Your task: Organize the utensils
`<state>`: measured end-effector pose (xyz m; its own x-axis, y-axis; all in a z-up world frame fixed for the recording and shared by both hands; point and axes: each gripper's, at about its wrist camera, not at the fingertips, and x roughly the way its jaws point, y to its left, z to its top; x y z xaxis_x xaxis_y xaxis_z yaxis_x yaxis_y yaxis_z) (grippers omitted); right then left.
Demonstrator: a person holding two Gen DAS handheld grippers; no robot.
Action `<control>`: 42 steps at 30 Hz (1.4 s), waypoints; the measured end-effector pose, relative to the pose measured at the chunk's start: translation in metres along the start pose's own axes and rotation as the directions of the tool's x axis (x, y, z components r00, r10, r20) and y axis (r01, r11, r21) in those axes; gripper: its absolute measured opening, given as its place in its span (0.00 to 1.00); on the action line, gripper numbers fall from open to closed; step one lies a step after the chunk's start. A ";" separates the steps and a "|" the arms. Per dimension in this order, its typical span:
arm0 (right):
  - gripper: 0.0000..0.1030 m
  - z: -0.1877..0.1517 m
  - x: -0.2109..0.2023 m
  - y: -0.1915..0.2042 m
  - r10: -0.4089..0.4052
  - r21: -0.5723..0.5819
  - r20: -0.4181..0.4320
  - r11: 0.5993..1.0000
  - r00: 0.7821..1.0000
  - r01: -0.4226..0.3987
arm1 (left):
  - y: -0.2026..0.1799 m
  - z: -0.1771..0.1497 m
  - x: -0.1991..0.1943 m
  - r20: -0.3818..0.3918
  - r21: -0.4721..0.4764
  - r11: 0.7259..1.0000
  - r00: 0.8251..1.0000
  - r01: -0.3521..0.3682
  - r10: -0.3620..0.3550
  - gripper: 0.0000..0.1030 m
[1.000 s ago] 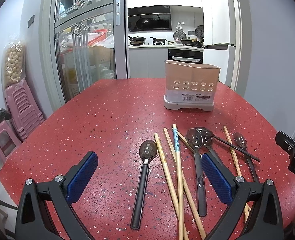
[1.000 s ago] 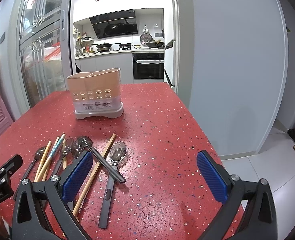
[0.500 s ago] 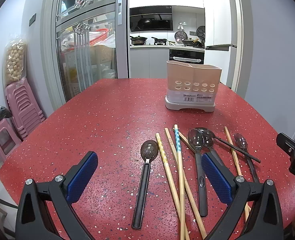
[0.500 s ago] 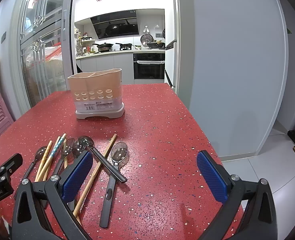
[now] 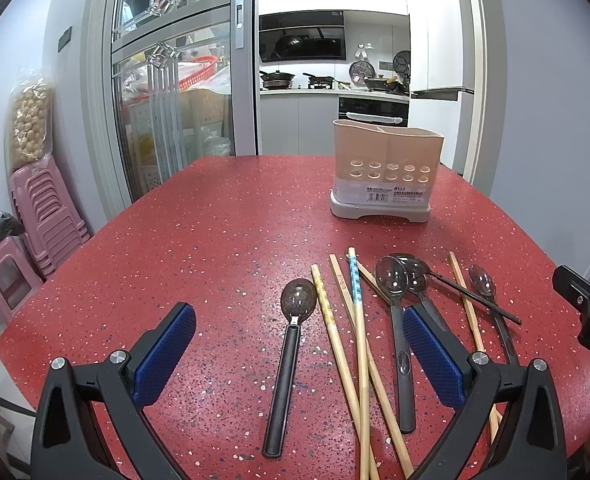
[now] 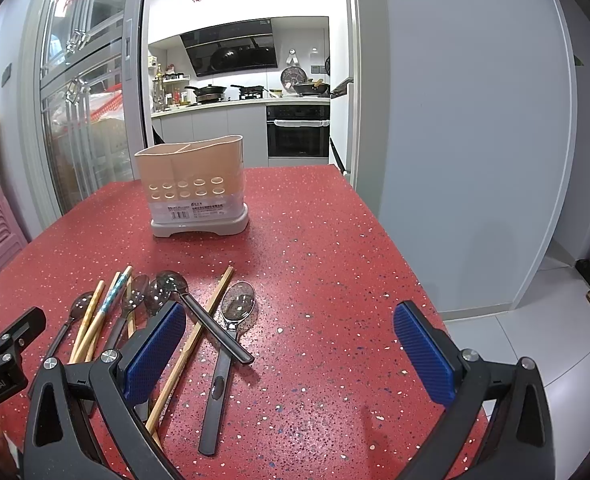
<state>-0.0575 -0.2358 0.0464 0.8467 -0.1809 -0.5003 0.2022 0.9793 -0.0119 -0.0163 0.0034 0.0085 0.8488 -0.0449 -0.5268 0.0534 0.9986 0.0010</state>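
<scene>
A beige utensil holder (image 5: 385,170) (image 6: 193,184) with a grey base stands upright at the far side of the red speckled table (image 5: 215,248). Several black-handled spoons and wooden chopsticks lie loose near the front. One spoon (image 5: 291,344) lies apart at the left of the pile, beside crossed chopsticks (image 5: 359,344). My left gripper (image 5: 299,356) is open and empty, just above that spoon and the chopsticks. My right gripper (image 6: 291,352) is open and empty, hovering right of the pile, with a spoon (image 6: 231,332) and a chopstick (image 6: 199,328) by its left finger.
The table's right edge (image 6: 411,272) drops to a grey tiled floor beside a grey wall. Pink stacked stools (image 5: 43,212) stand off the left edge. A kitchen doorway lies behind the holder. The right gripper's body shows at the left wrist view's right border (image 5: 587,312).
Both grippers have tilted or risen very slightly, so the holder sits a little higher in view. No utensil has moved and both grippers stay open.
</scene>
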 end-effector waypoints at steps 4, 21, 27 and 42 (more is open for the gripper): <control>1.00 -0.001 0.002 0.002 0.001 0.000 -0.006 1.000 1.000 -0.001 | 0.000 0.000 0.001 -0.002 -0.002 1.000 1.000 -0.001 0.001 1.00; 1.00 -0.001 0.013 -0.001 0.002 0.012 -0.040 1.000 0.999 -0.001 | -0.001 -0.003 0.007 -0.025 -0.007 1.000 1.000 -0.003 0.003 1.00; 1.00 -0.001 0.014 -0.002 0.002 0.015 -0.043 1.000 0.999 -0.001 | -0.002 -0.003 0.007 -0.028 -0.008 1.000 1.000 -0.001 0.001 1.00; 1.00 0.002 0.022 -0.004 0.002 0.013 -0.084 1.000 0.996 -0.001 | 0.002 -0.001 0.017 -0.075 -0.001 1.000 0.997 -0.025 0.025 1.00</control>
<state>-0.0389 -0.2436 0.0371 0.8027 -0.1705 -0.5715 0.2075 0.9782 -0.0004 -0.0019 0.0045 -0.0014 0.8083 -0.0181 -0.5886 0.0317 0.9994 0.0128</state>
